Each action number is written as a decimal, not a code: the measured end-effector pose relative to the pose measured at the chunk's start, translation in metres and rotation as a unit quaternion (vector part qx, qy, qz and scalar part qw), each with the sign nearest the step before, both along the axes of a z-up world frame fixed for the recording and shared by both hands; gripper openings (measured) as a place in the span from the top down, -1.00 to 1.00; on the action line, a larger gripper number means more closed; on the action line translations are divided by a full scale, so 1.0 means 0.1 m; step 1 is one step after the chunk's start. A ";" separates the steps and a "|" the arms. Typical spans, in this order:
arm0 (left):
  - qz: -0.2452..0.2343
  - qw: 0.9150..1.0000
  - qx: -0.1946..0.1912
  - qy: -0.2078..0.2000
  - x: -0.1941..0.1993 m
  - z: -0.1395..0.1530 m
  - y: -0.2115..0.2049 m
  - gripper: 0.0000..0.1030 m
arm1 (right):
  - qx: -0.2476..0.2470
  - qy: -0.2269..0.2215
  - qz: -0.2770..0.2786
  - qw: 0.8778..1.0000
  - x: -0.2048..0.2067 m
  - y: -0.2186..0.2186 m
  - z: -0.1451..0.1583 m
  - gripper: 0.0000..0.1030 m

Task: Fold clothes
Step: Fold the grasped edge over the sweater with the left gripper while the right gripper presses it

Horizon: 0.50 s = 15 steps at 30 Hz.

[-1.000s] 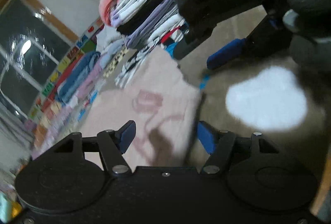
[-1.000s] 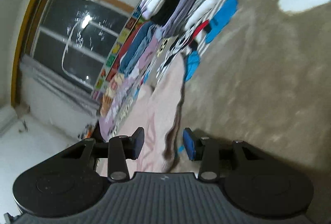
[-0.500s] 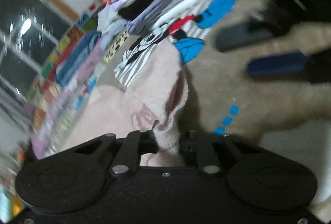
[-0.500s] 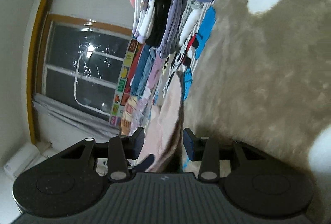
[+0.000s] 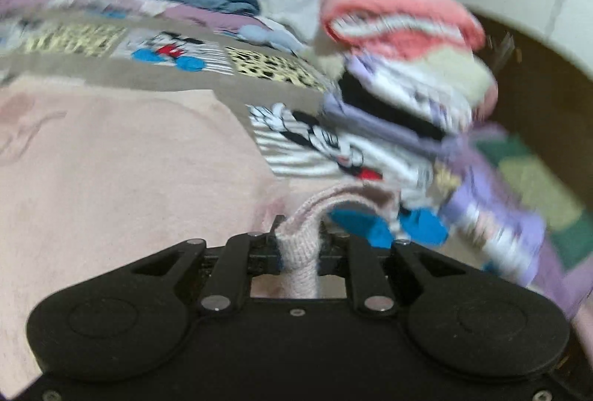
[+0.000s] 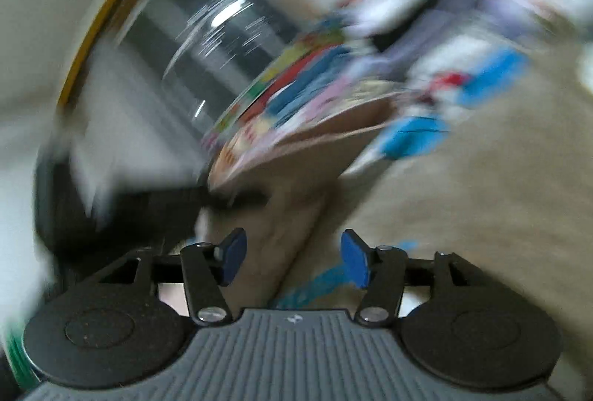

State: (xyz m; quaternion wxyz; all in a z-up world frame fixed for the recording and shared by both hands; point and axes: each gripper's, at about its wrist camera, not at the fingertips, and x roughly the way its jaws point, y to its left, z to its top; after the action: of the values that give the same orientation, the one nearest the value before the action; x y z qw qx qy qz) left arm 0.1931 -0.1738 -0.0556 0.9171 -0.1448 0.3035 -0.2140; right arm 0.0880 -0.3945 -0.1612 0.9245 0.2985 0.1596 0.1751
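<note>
One fold barely begun: left tool (image 5: 298,245) clamped on pink sweater (image 5: 122,160) cuff, right tool (image 6: 292,252) spread apart, empty; folded stack (image 5: 400,67) nearby.

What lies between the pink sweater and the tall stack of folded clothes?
In the left wrist view, a striped cartoon-mouse garment lies between the pink sweater and the stack.
</note>
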 end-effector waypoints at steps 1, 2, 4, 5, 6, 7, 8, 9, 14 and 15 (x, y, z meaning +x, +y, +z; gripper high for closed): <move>0.010 1.000 -0.015 0.005 0.01 0.00 0.11 0.78 | -0.051 -0.005 0.012 0.999 0.01 0.18 0.05 -0.15; 0.021 0.999 -0.030 0.010 0.01 0.00 0.21 0.78 | -0.093 -0.007 0.022 0.995 0.02 0.34 0.07 -0.15; 0.039 0.998 -0.052 0.018 0.02 -0.01 0.40 0.78 | -0.150 -0.006 0.039 0.988 0.06 0.60 0.08 -0.15; 0.046 0.997 -0.059 0.021 0.01 -0.02 0.49 0.78 | -0.170 -0.004 0.044 0.984 0.09 0.69 0.08 -0.15; 0.051 0.996 -0.068 0.025 0.00 -0.04 0.57 0.78 | -0.186 -0.004 0.048 0.981 0.11 0.77 0.08 -0.15; 0.056 0.995 -0.076 0.029 -0.01 -0.05 0.65 0.78 | -0.200 -0.006 0.050 0.978 0.13 0.84 0.08 -0.15; 0.061 0.994 -0.084 0.032 -0.03 -0.07 0.72 0.79 | -0.214 -0.007 0.052 0.976 0.14 0.90 0.08 -0.15; 0.064 0.994 -0.087 0.034 -0.05 -0.08 0.79 0.79 | -0.226 -0.010 0.054 0.973 0.15 0.96 0.09 -0.15; 0.083 0.987 -0.125 0.056 -0.11 -0.20 1.09 0.79 | -0.287 -0.027 0.064 0.955 0.14 1.18 0.11 -0.15; 0.087 0.985 -0.134 0.061 -0.13 -0.23 1.14 0.79 | -0.296 -0.031 0.068 0.952 0.12 1.22 0.11 -0.15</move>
State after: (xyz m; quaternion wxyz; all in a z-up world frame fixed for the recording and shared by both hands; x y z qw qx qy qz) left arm 0.1800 -0.0603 -0.0788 0.8841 -0.3055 0.3139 -0.1626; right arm 0.0998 -0.2723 -0.1503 0.9617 -0.0060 0.1958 0.1918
